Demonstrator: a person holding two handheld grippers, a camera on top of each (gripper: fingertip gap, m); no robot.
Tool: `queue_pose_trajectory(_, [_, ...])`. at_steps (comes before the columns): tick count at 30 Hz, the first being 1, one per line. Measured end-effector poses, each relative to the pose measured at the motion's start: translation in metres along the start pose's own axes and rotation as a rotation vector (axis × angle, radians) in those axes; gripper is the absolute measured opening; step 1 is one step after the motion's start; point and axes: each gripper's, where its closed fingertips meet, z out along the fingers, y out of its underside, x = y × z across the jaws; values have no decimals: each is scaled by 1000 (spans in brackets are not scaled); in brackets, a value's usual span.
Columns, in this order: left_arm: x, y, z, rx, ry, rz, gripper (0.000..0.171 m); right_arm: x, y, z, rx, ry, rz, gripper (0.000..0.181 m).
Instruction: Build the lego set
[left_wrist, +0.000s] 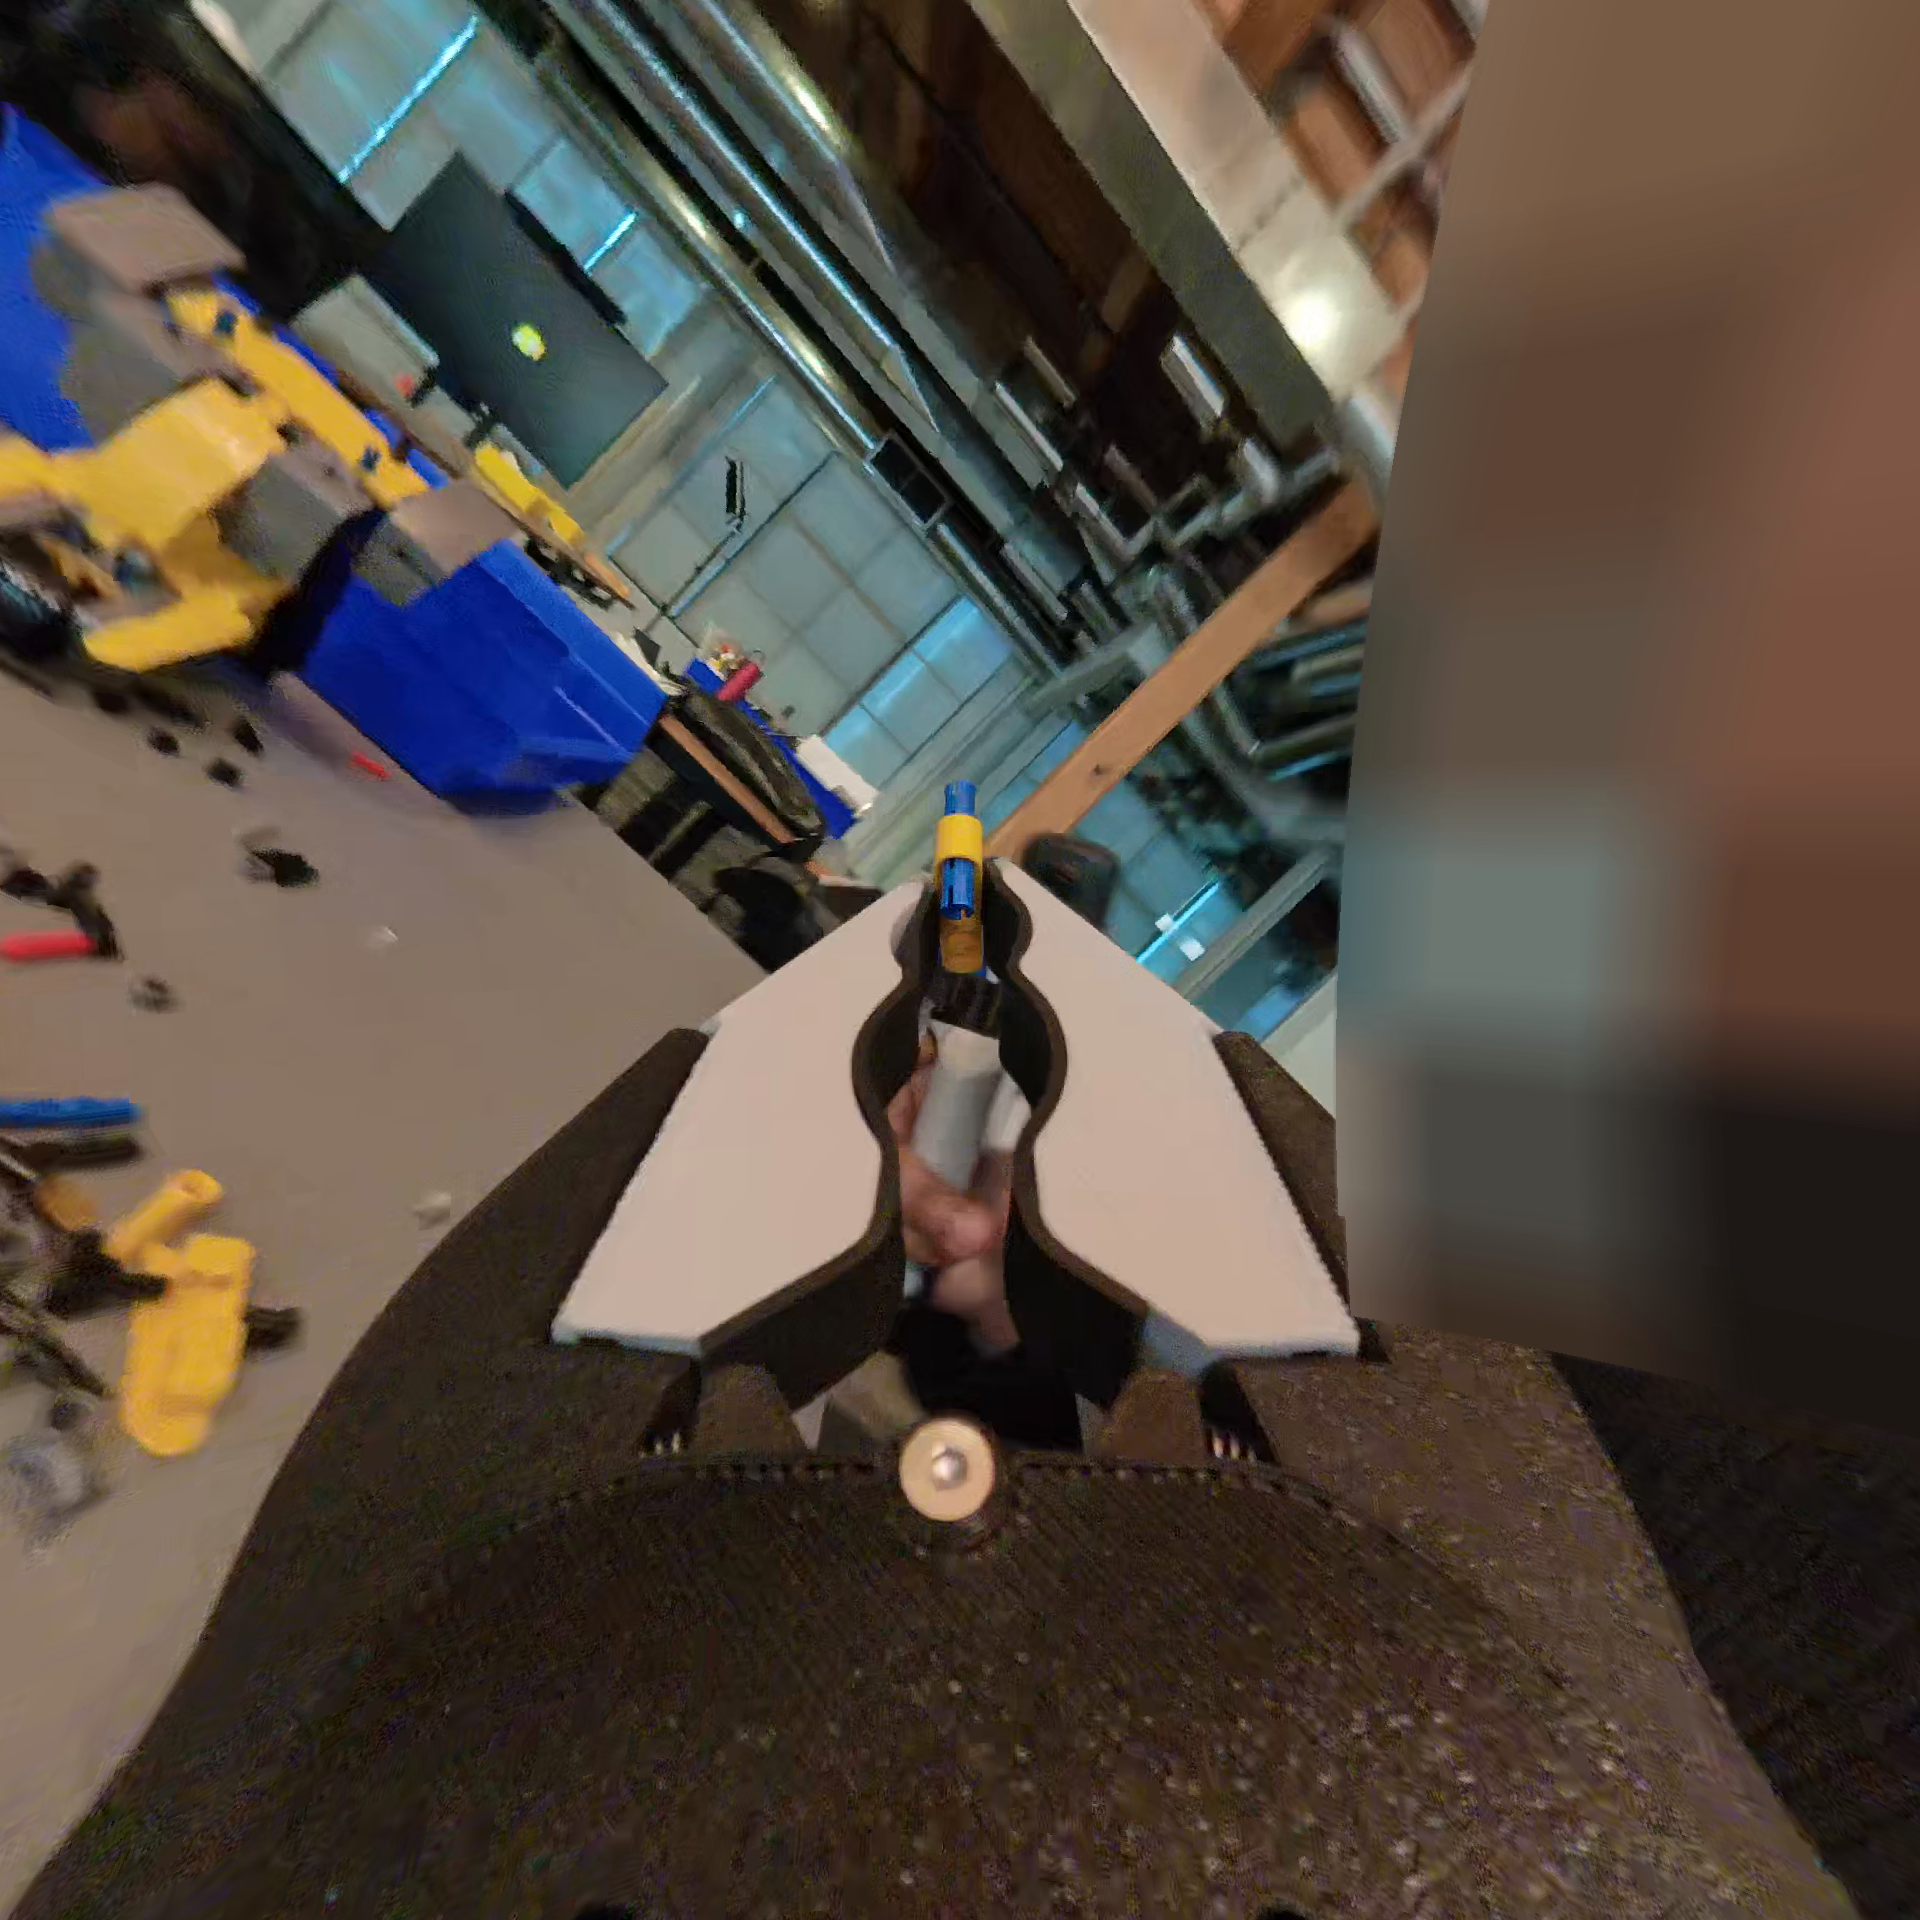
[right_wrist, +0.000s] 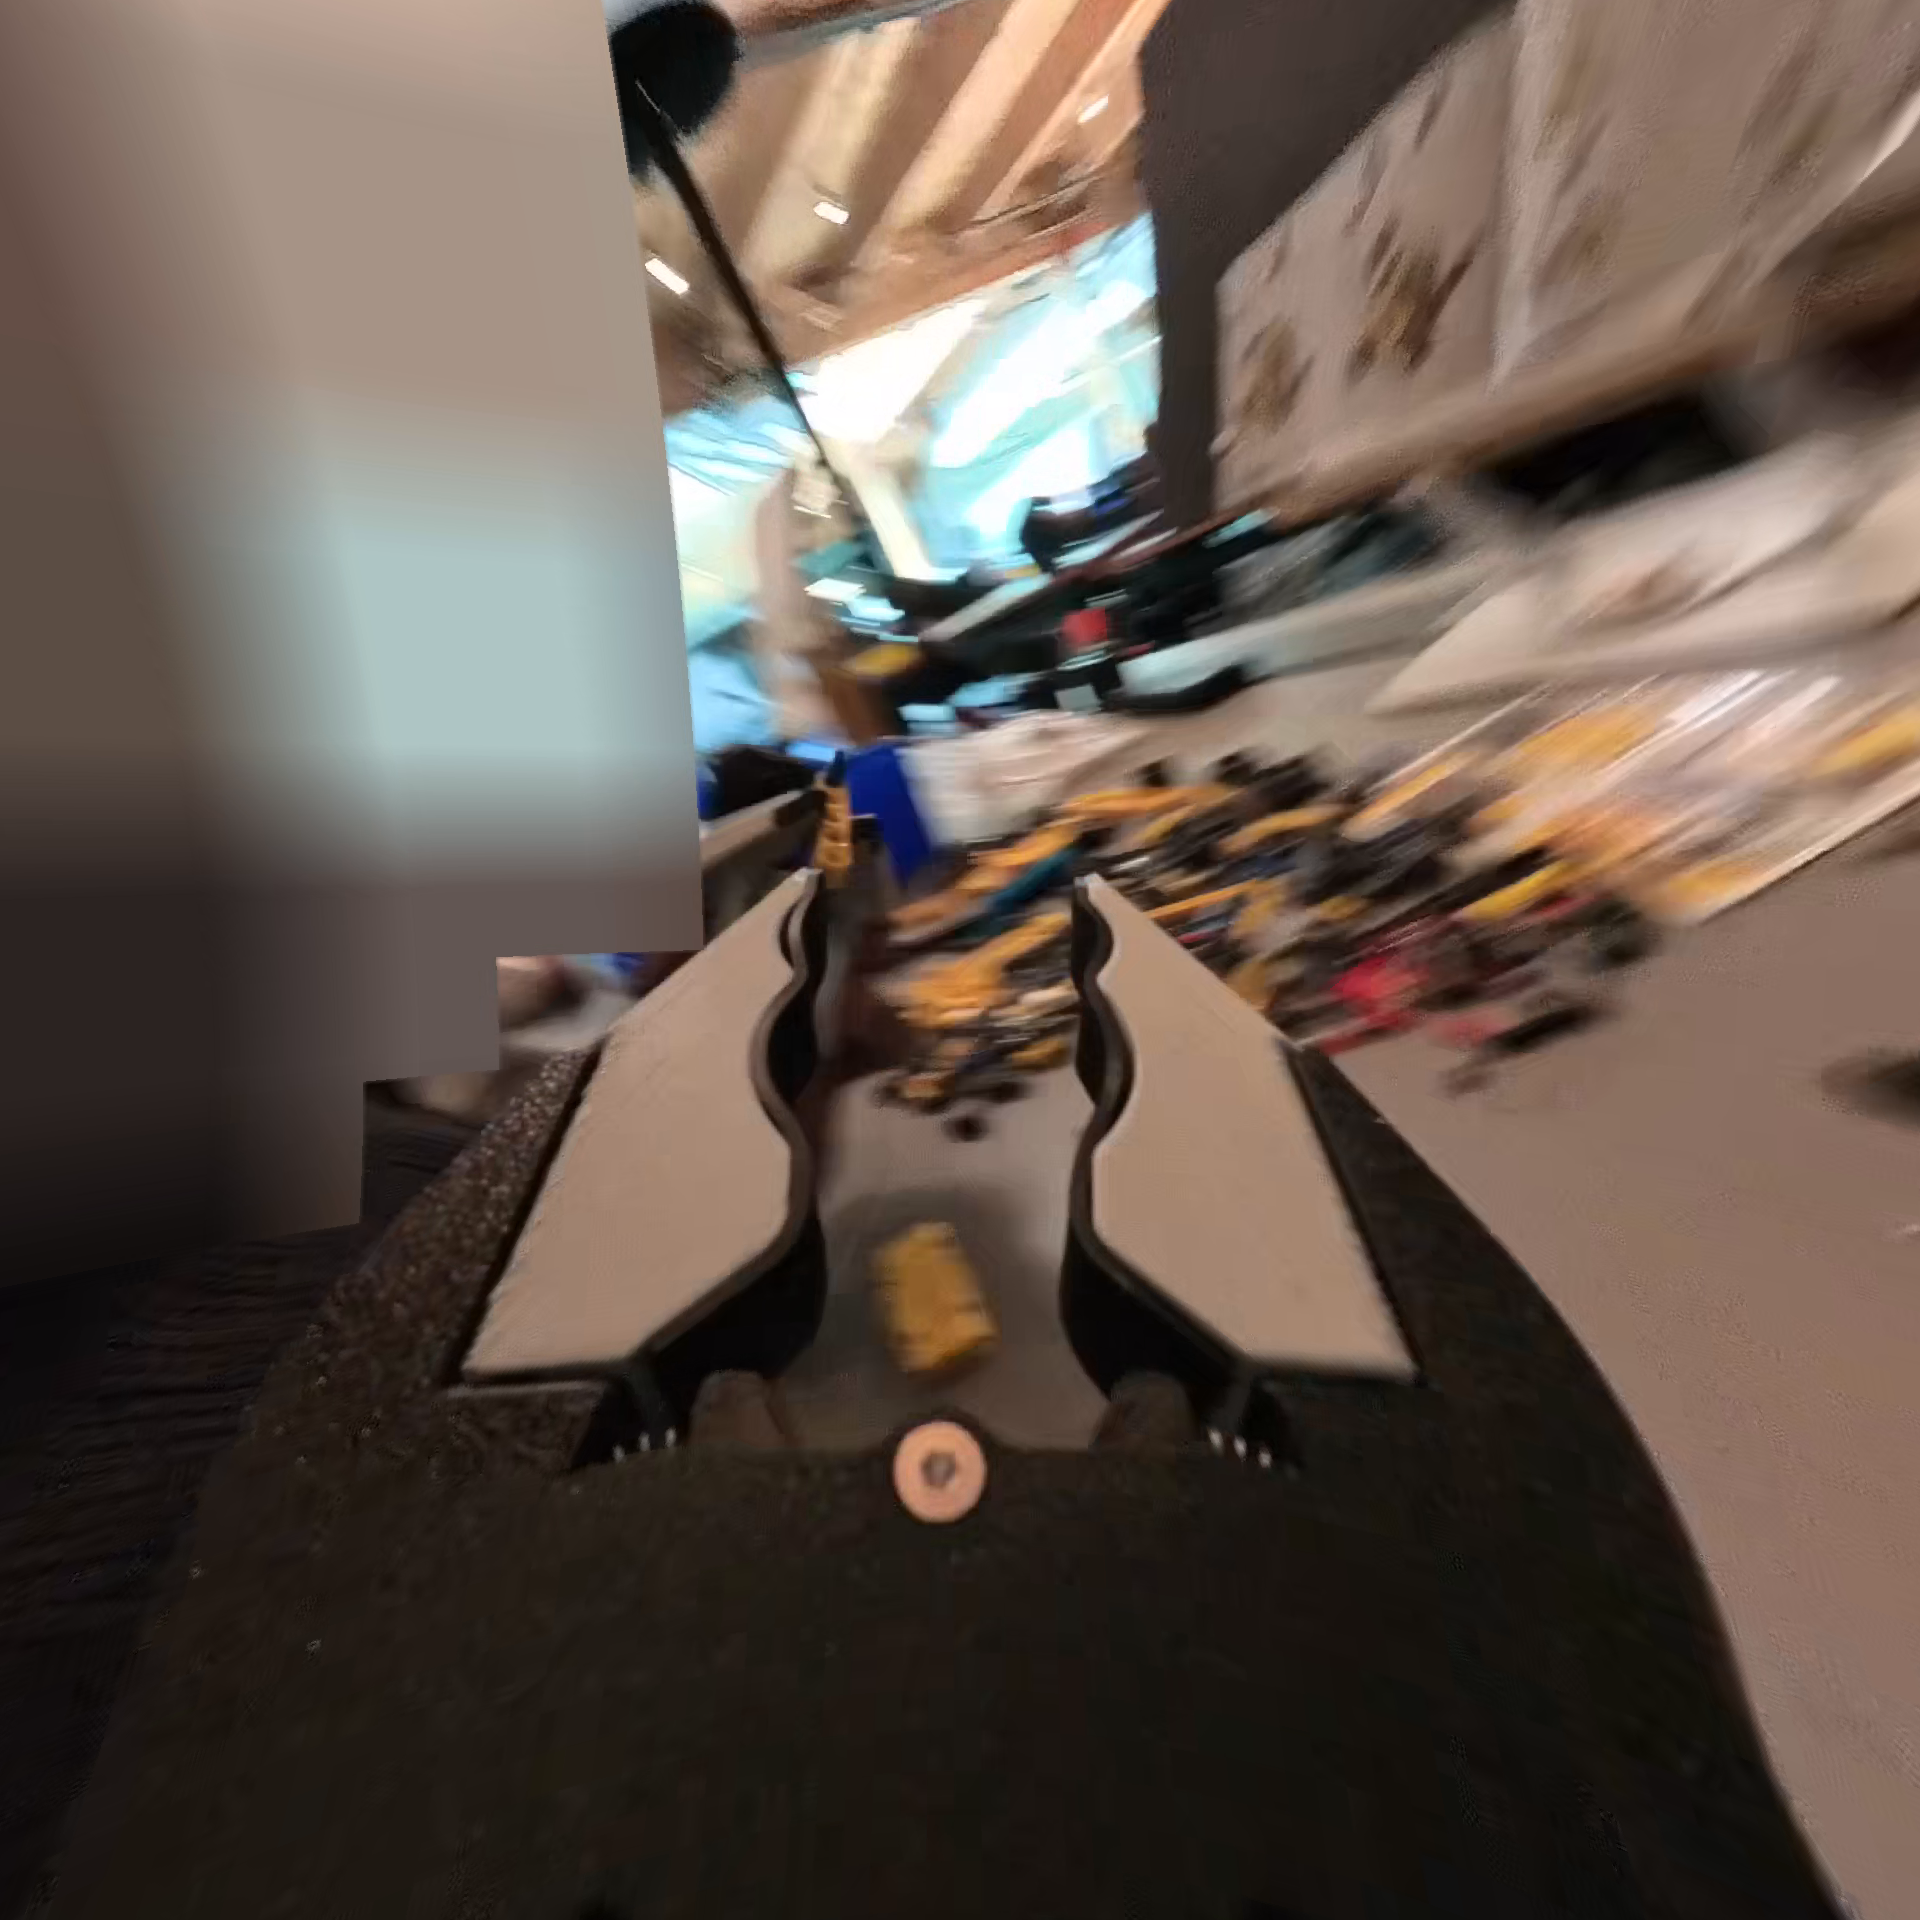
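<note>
Left gripper is up off the table and I've got it pinching a tiny yellow-and-blue pin piece right at the fingertips, jaws pressed almost together, the blue end poking out past the tips. That piece is a featherweight, hard and slick plastic, and I'm holding only its lower part, so I judge it could twist or pop free if I nudge anything sideways. Better to keep the squeeze on the yellow collar, where there's some width to bite.

Right gripper is spread wide, nothing between its fingers, and its view is smeared, so I can't read the details. Ahead of it lies the heap of loose parts, yellow, black and red, spread over the grey table. One yellow brick sits on the table close in, showing between the fingers.

From the left wrist view, the part-built yellow and grey model stands far left by a blue box, well apart from my pin. More yellow pieces lie lower left. Those bigger ones are stiff and blocky, easy to take across flat sides.
</note>
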Motion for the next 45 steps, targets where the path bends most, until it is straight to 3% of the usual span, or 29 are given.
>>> queue_pose_trajectory(3, [-7, 4, 4, 5, -9, -196, 4, 0, -11, 3, -22, 251, -562, 37])
queue_pose_trajectory(5, [-13, 6, 6, 5, -27, -263, 4, -8, -11, 9, -33, 297, -779, 35])
queue_pose_trajectory(8, [-16, 5, 7, 20, -23, -330, 2, -15, 0, 20, -67, 274, -873, 34])
queue_pose_trajectory(16, [-20, 8, 8, 13, -10, -392, 4, -12, 12, 29, -109, 318, -1082, 6])
queue_pose_trajectory(18, [-20, 7, 8, 17, -5, -385, 5, -11, 12, 29, -108, 334, -1116, 6])
queue_pose_trajectory(21, [-15, 9, 10, 3, 24, -376, 21, -9, 9, 27, -89, 351, -1104, 0])
queue_pose_trajectory(24, [-20, 12, 10, -4, -10, -350, 3, -10, 8, 27, -76, 336, -1066, 0])
queue_pose_trajectory(26, [-22, 12, 10, -10, -25, -341, 4, -8, 9, 27, -75, 341, -1051, 0])
queue_pose_trajectory(30, [-25, 6, 6, 21, -8, -368, 4, -6, 11, 24, -60, 310, -941, 28])
queue_pose_trajectory(35, [-30, 2, 2, 53, -17, -382, 3, -2, 14, 18, -82, 303, -866, 39])
queue_pose_trajectory(38, [-27, 3, 6, 51, 10, -412, 4, -1, 19, 24, -104, 329, -910, 36])
queue_pose_trajectory(42, [-25, 5, 8, 48, 60, -484, 4, -5, 21, 31, -80, 360, -1058, 9])
queue_pose_trajectory(45, [-26, 4, 7, 48, 60, -484, 4, -6, 22, 33, -78, 376, -1103, 9])
